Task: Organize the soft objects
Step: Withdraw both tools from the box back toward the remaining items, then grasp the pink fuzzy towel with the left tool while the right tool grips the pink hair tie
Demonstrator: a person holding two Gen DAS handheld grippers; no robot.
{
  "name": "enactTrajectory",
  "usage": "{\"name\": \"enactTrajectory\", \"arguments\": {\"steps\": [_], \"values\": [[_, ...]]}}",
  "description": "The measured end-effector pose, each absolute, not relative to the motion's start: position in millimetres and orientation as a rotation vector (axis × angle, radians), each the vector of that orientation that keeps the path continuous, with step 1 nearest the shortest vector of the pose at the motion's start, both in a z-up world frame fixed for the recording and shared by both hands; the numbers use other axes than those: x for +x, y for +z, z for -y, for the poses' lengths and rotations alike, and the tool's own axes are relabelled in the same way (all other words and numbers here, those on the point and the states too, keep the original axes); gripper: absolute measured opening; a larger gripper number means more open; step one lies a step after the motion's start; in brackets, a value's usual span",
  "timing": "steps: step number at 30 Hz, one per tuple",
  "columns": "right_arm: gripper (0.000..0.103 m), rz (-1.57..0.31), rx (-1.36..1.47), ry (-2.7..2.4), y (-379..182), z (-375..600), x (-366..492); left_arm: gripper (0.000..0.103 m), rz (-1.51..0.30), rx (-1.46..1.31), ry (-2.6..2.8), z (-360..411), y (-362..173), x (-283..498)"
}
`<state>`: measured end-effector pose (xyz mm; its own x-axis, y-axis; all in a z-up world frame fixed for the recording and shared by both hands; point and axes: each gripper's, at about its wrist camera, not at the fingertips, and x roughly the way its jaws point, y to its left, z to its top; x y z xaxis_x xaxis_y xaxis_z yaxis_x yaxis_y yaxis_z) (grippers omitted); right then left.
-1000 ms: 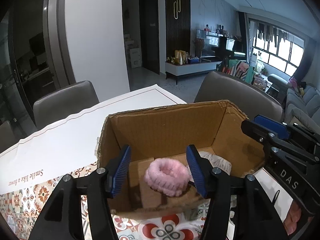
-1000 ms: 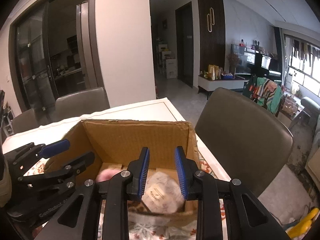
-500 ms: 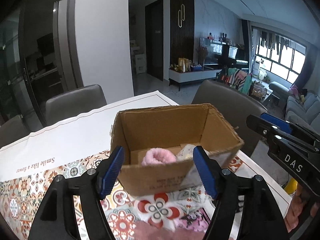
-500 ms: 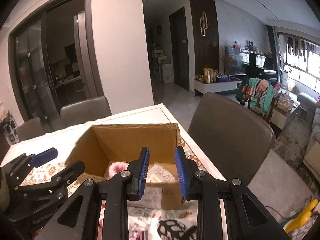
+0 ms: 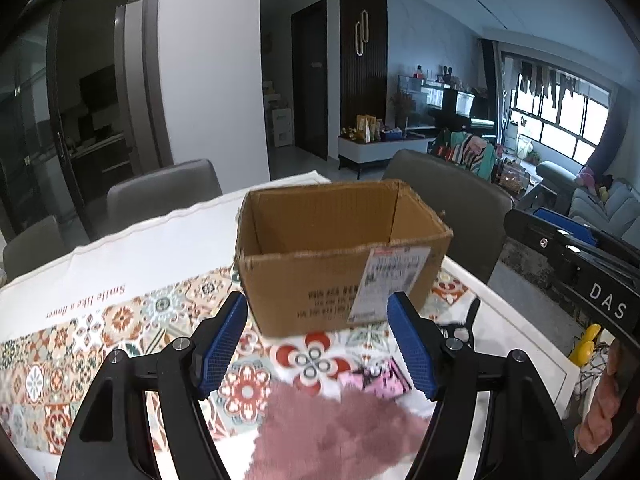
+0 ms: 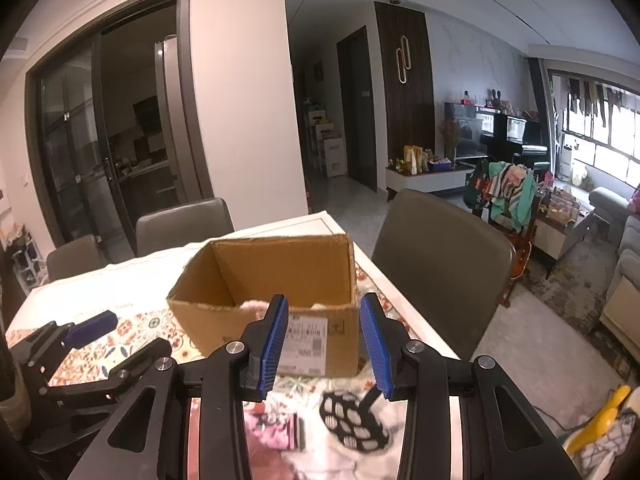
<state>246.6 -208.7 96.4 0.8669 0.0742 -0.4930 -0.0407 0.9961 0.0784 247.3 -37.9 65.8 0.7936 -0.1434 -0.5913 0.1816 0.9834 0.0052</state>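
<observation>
1. The left gripper (image 5: 318,342) stands wide, nothing between its blue pads (image 5: 222,344); the log of its motion aside, the frame shows them apart and free above the patterned tablecloth (image 5: 132,336).
2. The right gripper (image 6: 324,346) has its jaws opening, a moderate gap between the blue pads (image 6: 274,340), and nothing held; it sits lower right in the left wrist view, beside the table's edge.
3. Just below the left gripper lies a fuzzy mauve-pink cloth (image 5: 340,432) on the tablecloth, blurred, not touched by the pads.
4. Near it is a pink printed packet (image 5: 380,380); its detail cannot be read.
5. Under the right gripper lies a black-and-white honeycomb-patterned item (image 6: 352,420), also blurred.
6. Beyond both grippers stands the open cardboard box (image 5: 340,276), upright on the table, a white shipping label (image 5: 394,280) on its near face.
7. From the right wrist view, a pink fluffy object (image 6: 254,304) peeks over the box's near rim, inside it.
8. Grey dining chairs (image 6: 436,264) ring the table.
</observation>
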Motion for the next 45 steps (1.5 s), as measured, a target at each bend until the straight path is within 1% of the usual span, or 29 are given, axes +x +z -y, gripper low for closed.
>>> {"name": "enactTrajectory", "arguments": {"steps": [7,16,25,34,45], "values": [[0.039,-0.557,0.068,0.057,81.6,204.3,222.8,0.072,-0.681,0.044,-0.17,28.0,50.6,223.3],[0.039,-0.614,0.069,0.047,55.4,200.2,191.0,0.072,-0.645,0.119,-0.122,23.8,31.8,188.8],[0.039,-0.647,0.085,0.059,34.6,197.8,162.6,0.072,-0.651,0.093,-0.129,16.1,12.5,155.6],[0.039,-0.66,0.077,0.069,17.2,193.3,143.6,0.072,-0.698,0.079,-0.161,16.1,-9.4,146.8],[0.039,-0.74,0.12,0.073,-18.6,197.2,146.4,0.072,-0.759,0.066,-0.193,21.3,-39.1,153.8]]}}
